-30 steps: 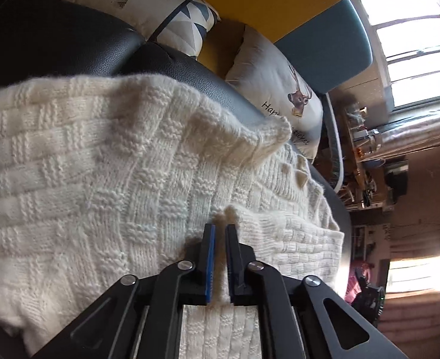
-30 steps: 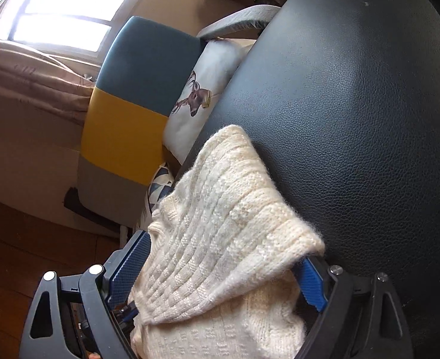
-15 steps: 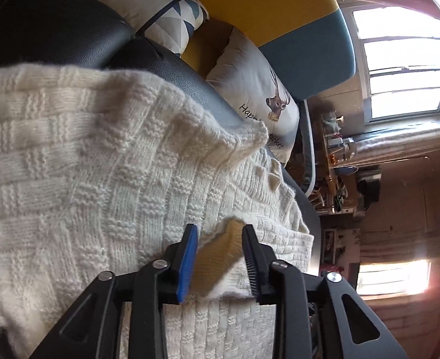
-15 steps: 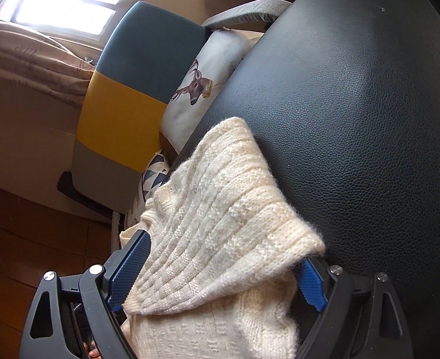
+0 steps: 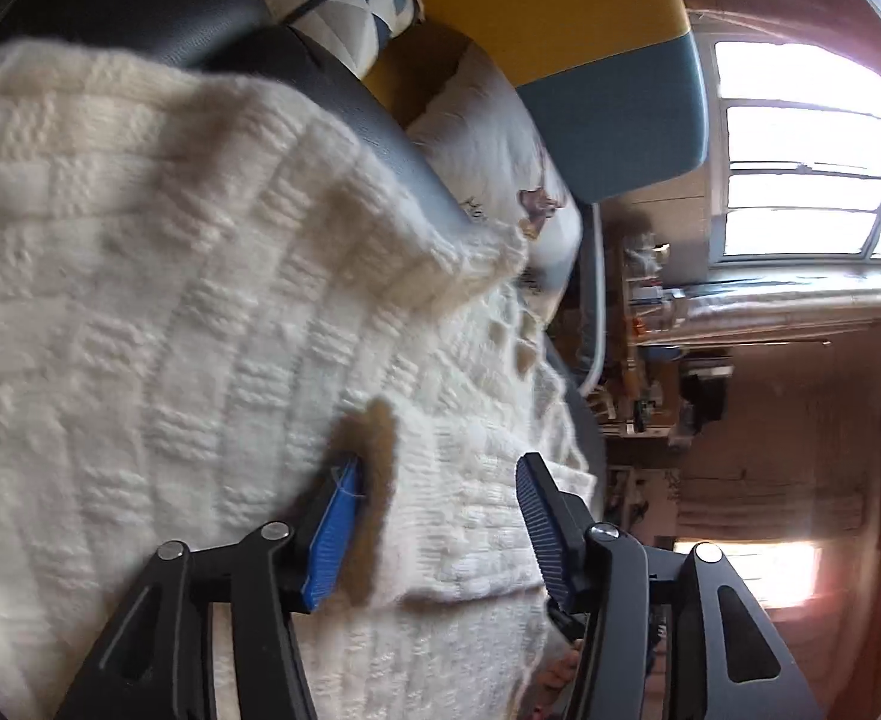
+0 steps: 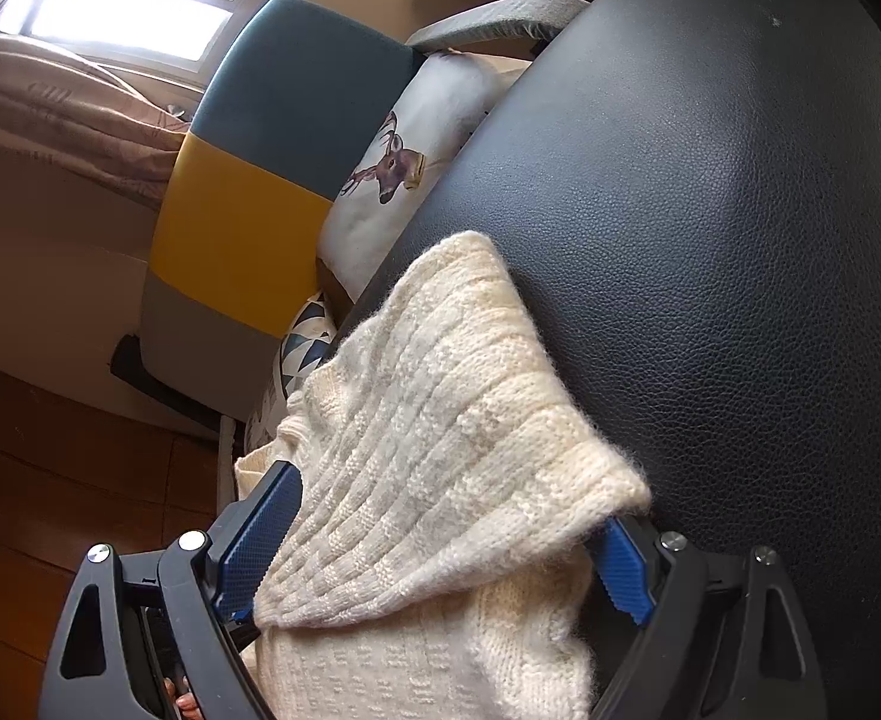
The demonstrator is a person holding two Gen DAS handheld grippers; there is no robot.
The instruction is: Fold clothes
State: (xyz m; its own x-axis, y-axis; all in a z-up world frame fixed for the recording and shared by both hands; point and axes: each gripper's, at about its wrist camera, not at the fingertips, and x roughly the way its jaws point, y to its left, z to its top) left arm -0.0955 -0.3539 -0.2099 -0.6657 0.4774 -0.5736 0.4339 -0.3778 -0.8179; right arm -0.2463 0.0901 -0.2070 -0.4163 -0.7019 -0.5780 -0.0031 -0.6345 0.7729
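The cream knitted sweater, chunky and basket-woven, is lying folded across a black grained-leather seat. The left claw is angling downward over a folded flap, its jaws having just been opening, blue ribbed pads clear of the wool. The right claw is sitting wide, straddling a folded sleeve toward twelve o'clock, gripping nothing. A deer-print cushion is resting at eleven o'clock.

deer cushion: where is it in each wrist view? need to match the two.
Left wrist: deer cushion upper centre, beyond the cream sweater, partly hidden by its raised edge.
Right wrist: deer cushion upper centre-left, against the black leather seat.
Shared landmark: yellow-and-teal chair back behind the cushion.
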